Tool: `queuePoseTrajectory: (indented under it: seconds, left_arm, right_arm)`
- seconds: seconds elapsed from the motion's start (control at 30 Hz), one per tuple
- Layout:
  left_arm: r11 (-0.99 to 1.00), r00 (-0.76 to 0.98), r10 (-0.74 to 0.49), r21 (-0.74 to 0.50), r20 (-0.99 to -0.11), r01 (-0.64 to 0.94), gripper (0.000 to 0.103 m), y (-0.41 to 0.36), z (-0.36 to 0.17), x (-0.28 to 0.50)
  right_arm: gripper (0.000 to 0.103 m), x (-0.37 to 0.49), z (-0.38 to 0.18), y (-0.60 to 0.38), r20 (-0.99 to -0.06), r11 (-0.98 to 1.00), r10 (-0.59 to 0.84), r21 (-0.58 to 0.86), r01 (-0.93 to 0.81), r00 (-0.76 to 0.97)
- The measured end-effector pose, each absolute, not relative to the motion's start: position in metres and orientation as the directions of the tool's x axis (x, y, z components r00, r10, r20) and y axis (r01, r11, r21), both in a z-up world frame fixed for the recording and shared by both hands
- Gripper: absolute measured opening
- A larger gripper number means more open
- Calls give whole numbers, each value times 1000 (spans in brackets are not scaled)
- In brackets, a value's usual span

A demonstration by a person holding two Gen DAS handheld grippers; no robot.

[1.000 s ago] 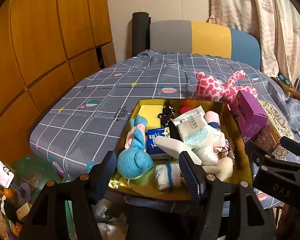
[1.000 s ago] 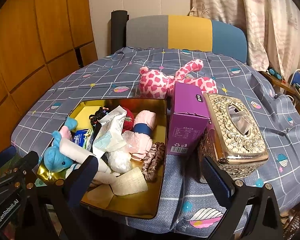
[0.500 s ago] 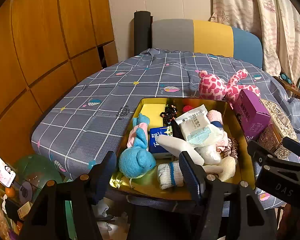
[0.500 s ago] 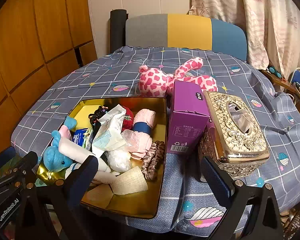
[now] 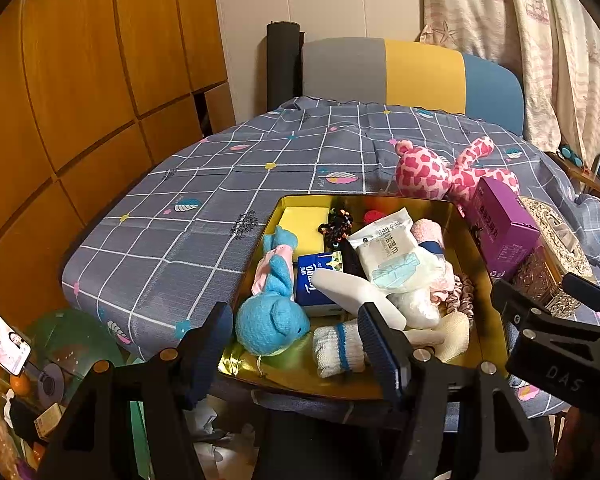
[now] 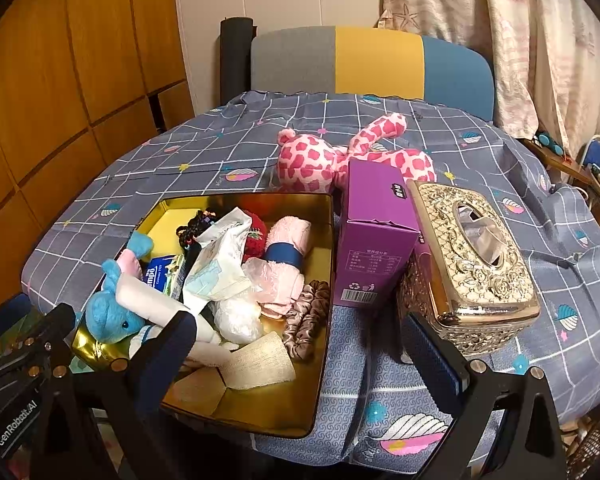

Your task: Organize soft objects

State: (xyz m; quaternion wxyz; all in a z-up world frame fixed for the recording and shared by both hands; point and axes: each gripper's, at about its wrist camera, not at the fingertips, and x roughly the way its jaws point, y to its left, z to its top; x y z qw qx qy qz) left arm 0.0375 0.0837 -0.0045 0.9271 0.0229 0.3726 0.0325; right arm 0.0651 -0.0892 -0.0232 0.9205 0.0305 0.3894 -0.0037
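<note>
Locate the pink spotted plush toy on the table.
In both wrist views the pink spotted plush toy lies on the tablecloth just behind the gold tin and the purple box.

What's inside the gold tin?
Gold tin holds a blue plush, wipes pack, pink towel roll, scrunchie, tissue packet; lower layers are covered.
</note>
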Motion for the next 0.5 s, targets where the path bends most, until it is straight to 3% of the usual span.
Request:
queuePoseTrajectory:
  seconds: [0.5]
  left_arm:
    - [996, 723, 84, 75, -686, -44, 66, 83, -4, 36]
  right_arm:
    - [103, 65, -23, -89, -716, 998, 18, 55, 31, 698]
